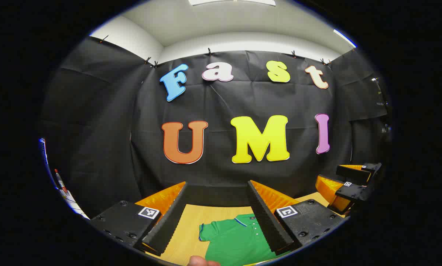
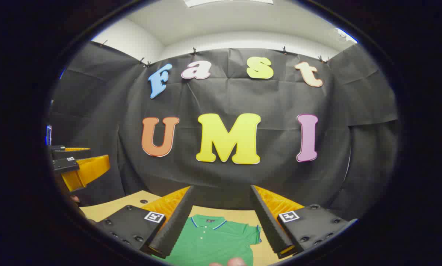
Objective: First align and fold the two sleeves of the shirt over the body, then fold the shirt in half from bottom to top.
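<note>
Left gripper view: you held both grippers raised above the table (image 1: 191,221), left gripper (image 1: 218,216) and right gripper (image 2: 221,218) spread wide, gripping nothing. The green shirt (image 1: 239,240) lay flat below, near you, sleeves out; every fold seemingly remained.
</note>
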